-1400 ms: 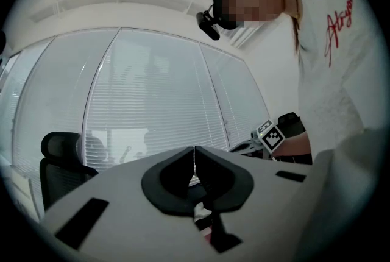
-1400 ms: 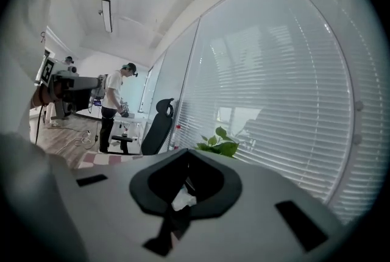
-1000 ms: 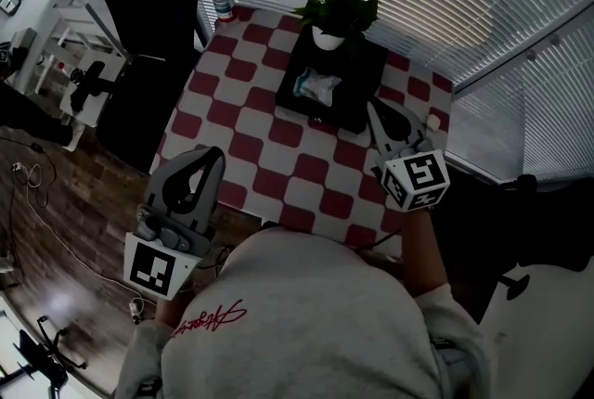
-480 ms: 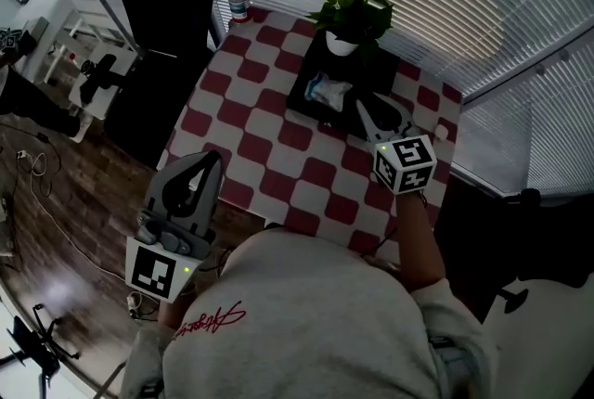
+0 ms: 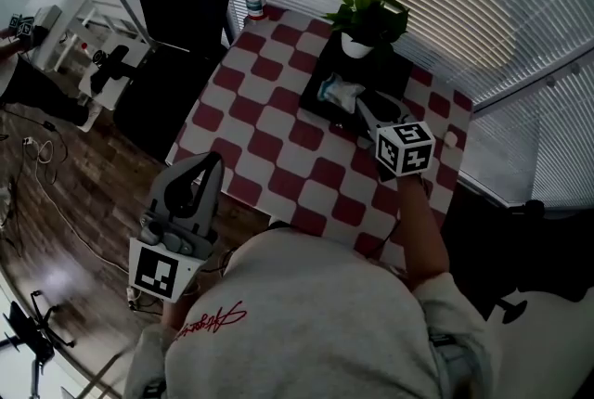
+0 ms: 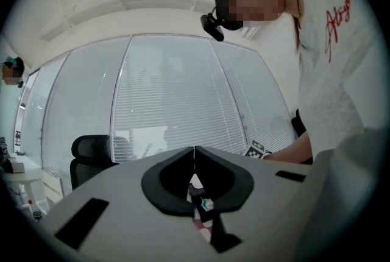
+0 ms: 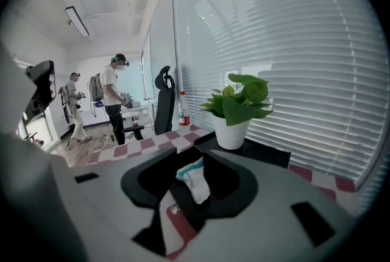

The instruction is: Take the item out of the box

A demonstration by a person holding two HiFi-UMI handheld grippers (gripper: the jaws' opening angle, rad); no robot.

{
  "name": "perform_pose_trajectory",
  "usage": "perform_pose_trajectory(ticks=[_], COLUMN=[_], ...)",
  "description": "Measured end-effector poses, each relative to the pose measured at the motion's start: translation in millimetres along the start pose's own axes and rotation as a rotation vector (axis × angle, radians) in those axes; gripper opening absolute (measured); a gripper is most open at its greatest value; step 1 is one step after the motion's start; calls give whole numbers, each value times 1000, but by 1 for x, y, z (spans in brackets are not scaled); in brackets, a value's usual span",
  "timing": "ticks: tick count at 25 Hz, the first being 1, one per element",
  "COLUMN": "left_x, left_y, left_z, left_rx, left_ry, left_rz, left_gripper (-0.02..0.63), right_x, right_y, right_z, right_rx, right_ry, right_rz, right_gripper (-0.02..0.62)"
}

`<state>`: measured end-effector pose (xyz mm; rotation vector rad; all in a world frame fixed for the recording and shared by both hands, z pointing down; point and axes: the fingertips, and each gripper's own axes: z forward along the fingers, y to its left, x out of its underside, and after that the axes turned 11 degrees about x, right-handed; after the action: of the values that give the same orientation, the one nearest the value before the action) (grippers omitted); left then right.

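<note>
While its jaws have just been opening, the right hand-held gripper [image 7: 190, 152] stands released over the black box [image 5: 316, 98], where the white packet [image 7: 195, 183] lies seen through their gap, untouched, beside a potted plant [image 5: 371, 9] on the checkered desk [image 5: 269, 123]. The left hand-held gripper [image 6: 194, 152] is clenched, empty.

My right gripper [image 5: 364, 109] drops forward over the box [image 5: 323, 109], jaws just opening, the packet [image 5: 340, 92] showing between them
</note>
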<state>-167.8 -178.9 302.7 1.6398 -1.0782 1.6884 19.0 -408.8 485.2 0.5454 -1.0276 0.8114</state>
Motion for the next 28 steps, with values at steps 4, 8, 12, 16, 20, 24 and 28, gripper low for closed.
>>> perform_pose_trajectory(ticks=[4, 8, 12, 16, 20, 24, 28], left_x=[2, 4, 4, 5, 5, 8, 7], left_y=[2, 3, 4, 4, 5, 6, 8], left_z=[-7, -12, -16, -19, -21, -24, -27], left_rx=[-23, -38, -47, -57, -66, -75, -81], left_ry=[3, 4, 6, 6, 7, 16, 17], left_rz=[-3, -5, -9, -9, -12, -13, -15], left_gripper=[18, 18, 18, 18, 18, 18, 18], right_x=[6, 12, 18, 27, 40, 53, 61], right_y=[-3, -9, -12, -12, -15, -16, -20], right_z=[10, 19, 28, 38, 47, 56, 59], right_rx=[-19, -18, -27, -45, -39, -57, -45], right_ry=[37, 70, 111, 158, 223, 288, 320], right_rz=[24, 41, 61, 61, 65, 106, 137], right_gripper=[140, 144, 144, 144, 144, 144, 146])
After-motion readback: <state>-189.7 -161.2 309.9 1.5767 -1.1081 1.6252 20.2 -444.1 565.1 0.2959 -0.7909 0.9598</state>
